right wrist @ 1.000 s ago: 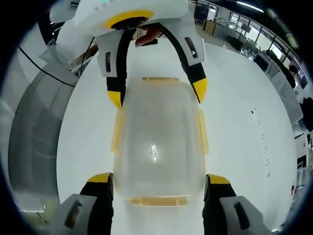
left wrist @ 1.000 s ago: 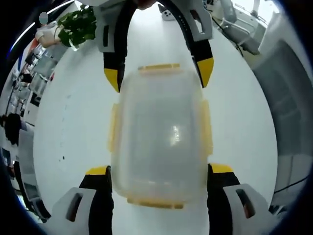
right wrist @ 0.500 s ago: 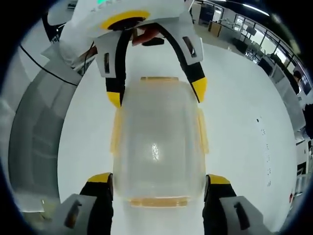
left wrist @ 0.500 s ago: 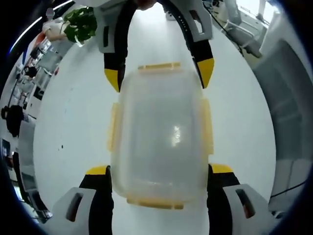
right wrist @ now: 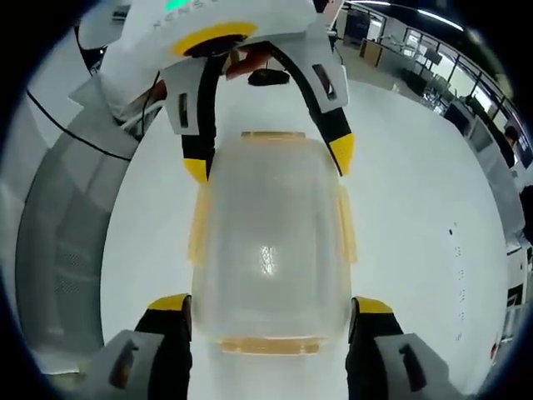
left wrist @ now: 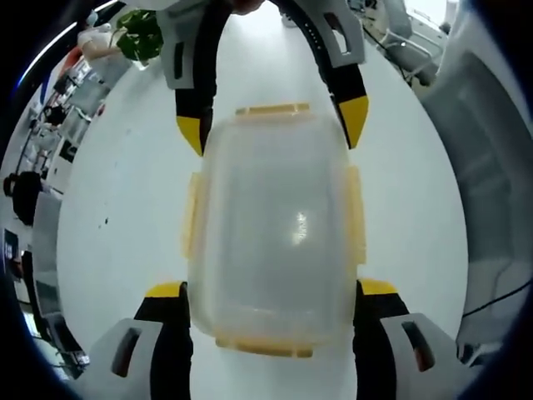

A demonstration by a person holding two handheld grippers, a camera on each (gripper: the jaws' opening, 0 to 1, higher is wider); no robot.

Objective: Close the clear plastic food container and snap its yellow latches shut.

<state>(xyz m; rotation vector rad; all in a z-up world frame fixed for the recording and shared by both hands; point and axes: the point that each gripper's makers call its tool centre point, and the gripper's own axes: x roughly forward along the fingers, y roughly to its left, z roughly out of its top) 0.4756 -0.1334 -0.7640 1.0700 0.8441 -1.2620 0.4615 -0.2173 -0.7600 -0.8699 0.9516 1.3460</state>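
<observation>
Both our grippers clamp the clear container
Left gripper (left wrist: pixel 271 292) and right gripper (right wrist: pixel 271 302) squeeze opposite ends of the container (left wrist: pixel 273 225), yellow latches (left wrist: pixel 356 215) flanking it

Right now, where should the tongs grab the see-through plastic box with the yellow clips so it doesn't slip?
Probably by its two long sides, as now. The clear plastic food container is a rounded rectangle, with a flat yellow latch along each long side. The left tongs straddle one short end, the right tongs the other, jaws beside the flat walls, clear of the rounded corners.
</observation>
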